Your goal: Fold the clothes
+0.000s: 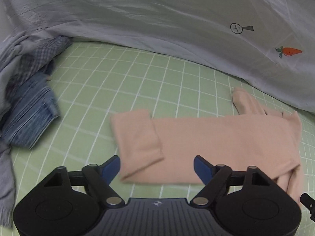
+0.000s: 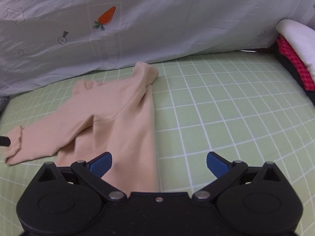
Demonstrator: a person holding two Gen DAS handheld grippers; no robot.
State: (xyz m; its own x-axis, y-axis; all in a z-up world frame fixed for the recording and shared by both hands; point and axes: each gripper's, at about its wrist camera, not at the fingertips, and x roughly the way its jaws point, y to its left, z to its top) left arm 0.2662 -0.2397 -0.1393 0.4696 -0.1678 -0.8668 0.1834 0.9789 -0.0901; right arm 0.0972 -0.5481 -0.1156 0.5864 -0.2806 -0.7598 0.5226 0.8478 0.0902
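While our left tool (image 1: 156, 167) and right tool (image 2: 159, 162) both hover with jaws apart and empty, we see the peach long-sleeved top (image 1: 206, 143) lying partly folded on the green checked bedsheet (image 1: 122, 78), just beside the white duvet (image 1: 157, 19).

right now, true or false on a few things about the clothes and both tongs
1. The peach top lies on a green checked sheet. True.
2. The left tongs are clamped on the peach top. False: they are open, pads clear of the fabric.
3. A carrot picture shows on the pale quilt. True.
4. The right tongs are shut. False: they stand open, holding nothing.
5. The blue clothes sit piled on the peach top. False: they lie apart, left of it.
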